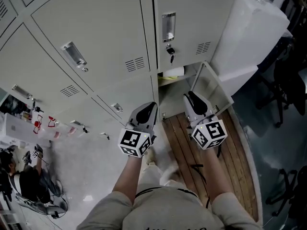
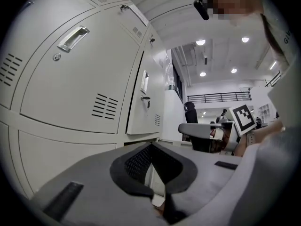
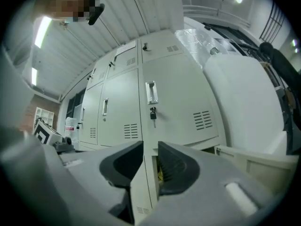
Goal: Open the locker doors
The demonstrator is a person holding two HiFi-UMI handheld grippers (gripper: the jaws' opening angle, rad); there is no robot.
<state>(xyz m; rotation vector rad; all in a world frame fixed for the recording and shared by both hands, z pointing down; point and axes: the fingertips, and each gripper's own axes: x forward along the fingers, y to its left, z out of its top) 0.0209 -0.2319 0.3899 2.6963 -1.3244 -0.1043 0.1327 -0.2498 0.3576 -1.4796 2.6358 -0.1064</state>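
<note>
A bank of pale grey lockers (image 1: 96,28) faces me. The lower right locker stands open, its door (image 1: 211,86) swung out to the right and a pale roll (image 1: 173,72) lying inside. Above it is a closed door (image 3: 178,98) with a recessed handle (image 1: 168,27) and a key (image 1: 170,51) in its lock. My left gripper (image 1: 149,107) (image 2: 151,147) is level before the closed lower locker left of the opening, its tips together on nothing. My right gripper (image 1: 188,97) (image 3: 150,147) hangs in front of the open locker, jaws apart and empty, short of the keyed door.
A tall white wrapped block (image 1: 249,37) stands right of the lockers. Wooden boards (image 1: 206,166) lie under my right arm. Office chairs (image 1: 288,90) are at the far right. Another person (image 1: 24,176) sits low at the left near keys with red tags (image 1: 53,122).
</note>
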